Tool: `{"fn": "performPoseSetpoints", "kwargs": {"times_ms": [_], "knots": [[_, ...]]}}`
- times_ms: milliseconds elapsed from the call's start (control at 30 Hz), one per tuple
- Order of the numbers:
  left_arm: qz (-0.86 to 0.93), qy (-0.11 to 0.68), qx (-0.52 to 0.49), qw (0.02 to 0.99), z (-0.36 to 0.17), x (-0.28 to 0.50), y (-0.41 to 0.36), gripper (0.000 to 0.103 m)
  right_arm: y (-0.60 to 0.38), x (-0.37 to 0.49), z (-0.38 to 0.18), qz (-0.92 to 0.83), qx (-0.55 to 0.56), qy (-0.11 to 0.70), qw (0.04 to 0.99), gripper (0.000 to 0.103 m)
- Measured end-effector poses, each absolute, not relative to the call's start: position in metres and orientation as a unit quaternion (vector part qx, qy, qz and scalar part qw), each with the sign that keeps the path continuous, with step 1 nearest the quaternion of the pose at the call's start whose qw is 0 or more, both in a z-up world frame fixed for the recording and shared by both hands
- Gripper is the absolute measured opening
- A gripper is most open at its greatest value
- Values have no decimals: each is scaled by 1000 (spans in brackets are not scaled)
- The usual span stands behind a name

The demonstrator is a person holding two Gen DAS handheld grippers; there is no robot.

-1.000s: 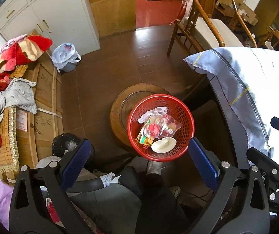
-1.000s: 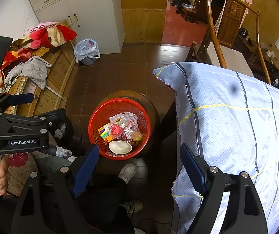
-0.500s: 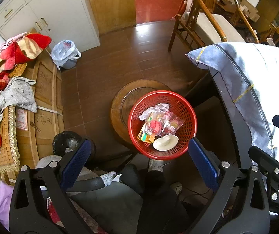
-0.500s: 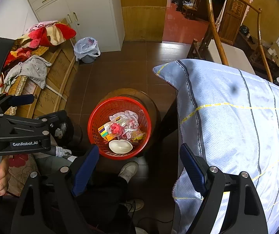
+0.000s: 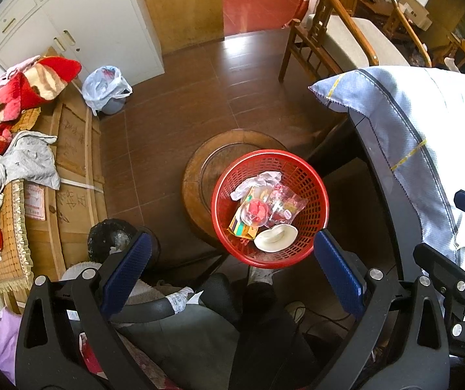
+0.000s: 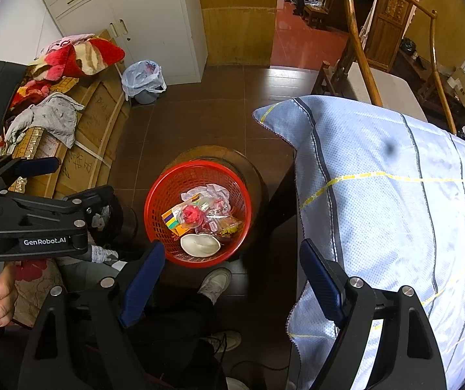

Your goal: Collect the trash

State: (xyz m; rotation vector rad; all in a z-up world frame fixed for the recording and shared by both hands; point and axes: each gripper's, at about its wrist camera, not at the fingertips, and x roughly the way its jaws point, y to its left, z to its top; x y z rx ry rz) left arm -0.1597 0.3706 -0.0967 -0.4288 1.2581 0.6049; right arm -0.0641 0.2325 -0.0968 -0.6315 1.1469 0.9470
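Open floor (image 6: 200, 123) beyond the red basket (image 6: 157, 201); the clothed table (image 6: 394, 211) blocks its right.
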Motion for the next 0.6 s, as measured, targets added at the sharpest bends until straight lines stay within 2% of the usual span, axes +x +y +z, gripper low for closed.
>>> {"fn": "performPoseSetpoints", "kwargs": {"times_ms": [600], "knots": [[290, 585, -207, 728, -106, -157, 382, 96, 237, -61, -104, 426, -281, 517, 687, 83]]}}
